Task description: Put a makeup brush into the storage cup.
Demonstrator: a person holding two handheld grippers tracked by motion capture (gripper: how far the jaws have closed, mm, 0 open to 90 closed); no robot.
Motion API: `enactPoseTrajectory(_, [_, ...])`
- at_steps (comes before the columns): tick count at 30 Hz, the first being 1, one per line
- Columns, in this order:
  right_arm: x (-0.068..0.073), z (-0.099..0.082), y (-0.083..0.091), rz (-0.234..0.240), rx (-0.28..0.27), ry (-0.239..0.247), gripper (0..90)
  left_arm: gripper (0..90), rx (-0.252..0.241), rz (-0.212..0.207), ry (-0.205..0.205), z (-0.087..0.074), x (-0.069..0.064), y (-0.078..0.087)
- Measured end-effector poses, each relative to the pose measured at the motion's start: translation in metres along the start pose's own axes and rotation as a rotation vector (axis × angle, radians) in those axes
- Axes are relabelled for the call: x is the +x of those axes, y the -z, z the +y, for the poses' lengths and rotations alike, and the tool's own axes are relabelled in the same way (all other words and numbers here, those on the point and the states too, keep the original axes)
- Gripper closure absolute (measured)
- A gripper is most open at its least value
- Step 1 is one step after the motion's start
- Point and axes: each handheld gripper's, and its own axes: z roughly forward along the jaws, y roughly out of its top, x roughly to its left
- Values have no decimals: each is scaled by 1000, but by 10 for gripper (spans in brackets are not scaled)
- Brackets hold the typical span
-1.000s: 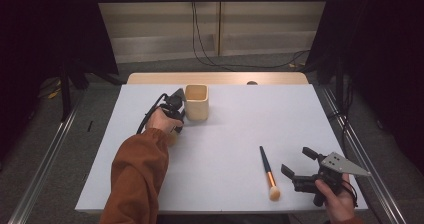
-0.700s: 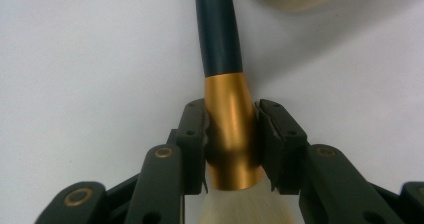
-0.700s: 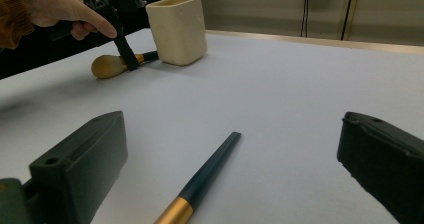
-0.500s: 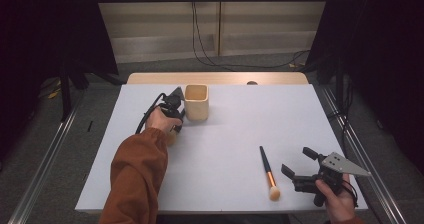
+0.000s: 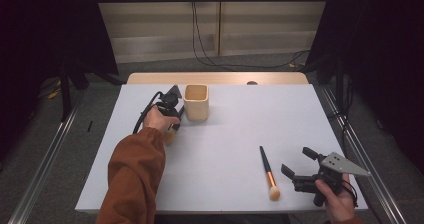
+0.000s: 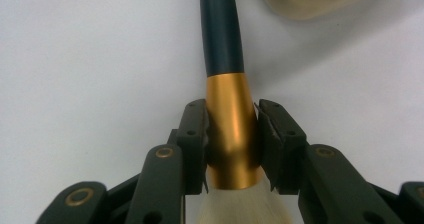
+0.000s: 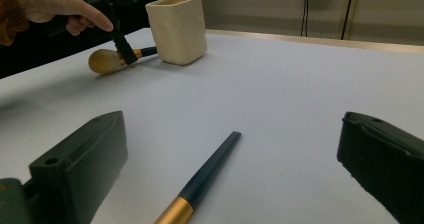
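Left gripper [image 6: 232, 139] unmoved, brush [image 6: 227, 84] clamped

Left arm wore a rust-orange sleeve [image 5: 135, 179]. Both grippers black; right gripper [image 5: 300, 171] carried a grey triangular plate; brass-coloured pivot screws on jaw links.

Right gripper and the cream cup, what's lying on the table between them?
A dark-handled makeup brush with a gold ferrule lies just ahead of the right gripper; beyond it, bare white table up to the cream cup. The high view shows this.
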Motion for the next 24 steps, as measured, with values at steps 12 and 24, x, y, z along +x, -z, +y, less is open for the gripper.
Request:
enactPoseTrajectory(12, [0, 0, 0, -1, 1, 1, 0, 659, -54, -1, 8, -5, 7, 13])
enactPoseTrajectory(24, [0, 0, 0, -2, 1, -1, 0, 660, -161, -22, 31, -17, 18, 25])
